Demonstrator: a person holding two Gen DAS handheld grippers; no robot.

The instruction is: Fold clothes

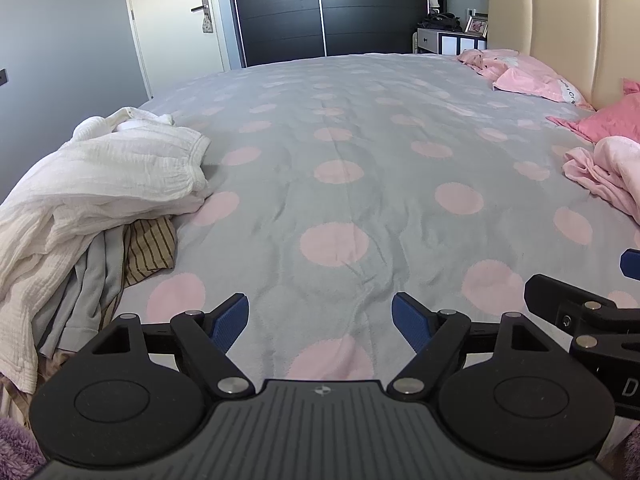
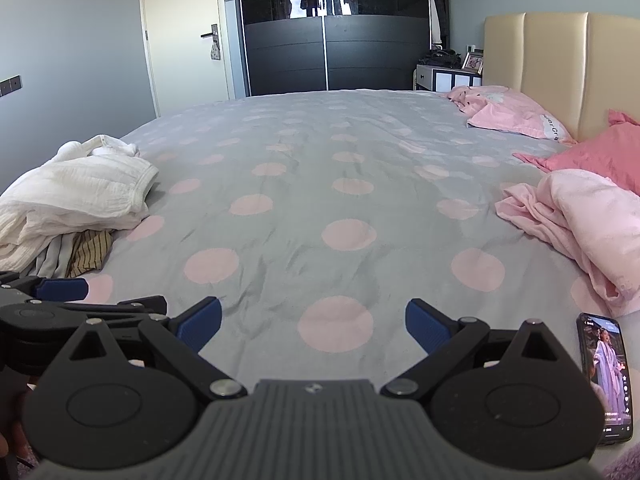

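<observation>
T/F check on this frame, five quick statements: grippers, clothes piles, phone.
1. Both grippers are open and empty. True: the left gripper and right gripper hold nothing.
2. The white garment tops the pile on the left. True.
3. A garment is spread flat mid-bed for folding. False: the middle of the bedspread is bare.
4. The phone has a dark screen. False: it is lit, showing a picture.
5. The pink clothes lie on the left by the striped garment. False: they lie on the right, near the pillows.
</observation>
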